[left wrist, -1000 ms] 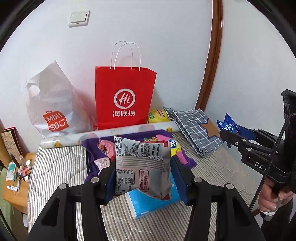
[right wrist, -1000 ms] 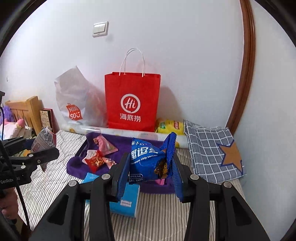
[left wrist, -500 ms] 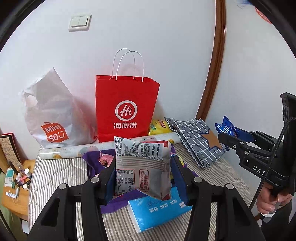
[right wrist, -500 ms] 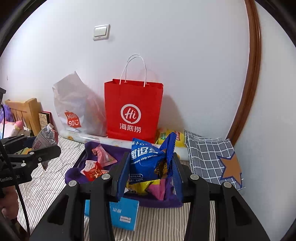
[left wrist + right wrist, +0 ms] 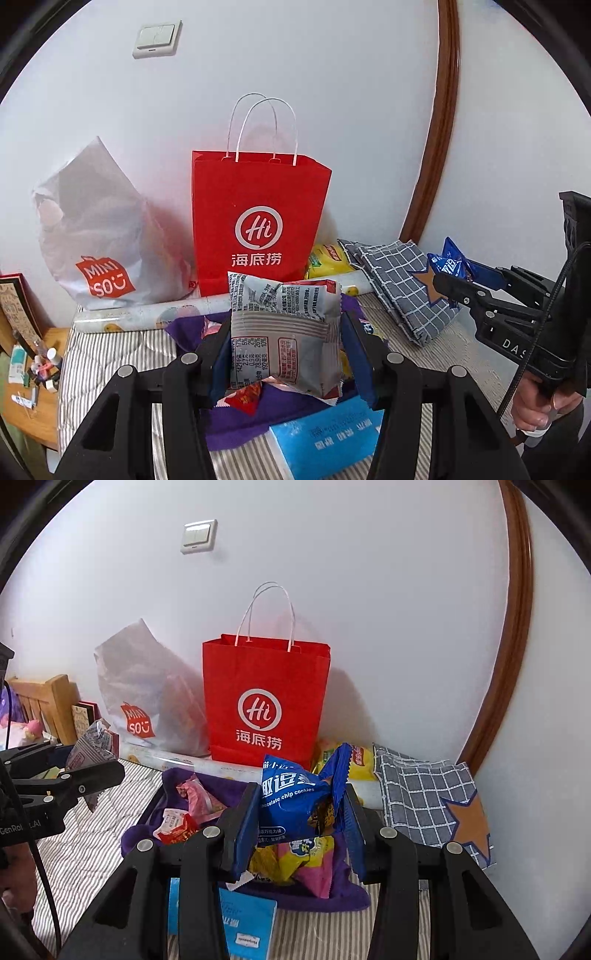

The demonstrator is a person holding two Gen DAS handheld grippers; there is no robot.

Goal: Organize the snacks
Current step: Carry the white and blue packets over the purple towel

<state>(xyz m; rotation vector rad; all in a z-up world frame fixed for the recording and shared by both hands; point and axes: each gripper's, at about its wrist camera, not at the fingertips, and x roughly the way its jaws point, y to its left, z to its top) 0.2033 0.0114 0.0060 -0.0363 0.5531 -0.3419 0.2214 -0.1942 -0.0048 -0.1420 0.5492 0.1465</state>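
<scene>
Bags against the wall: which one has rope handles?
The red paper bag with the white Hi logo, standing upright. The grey Miniso plastic bag slumped at its left has none visible.

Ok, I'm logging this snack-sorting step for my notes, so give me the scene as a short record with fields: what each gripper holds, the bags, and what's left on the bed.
left gripper: shut on grey snack packet
right gripper: shut on blue cookie packet
likely target: red paper bag, upright against the wall, top open
beside it: white plastic bag, to its left
loose snacks: on purple cloth, below the grippers
also on the bed: blue tissue pack, checked grey cloth, yellow packet
</scene>
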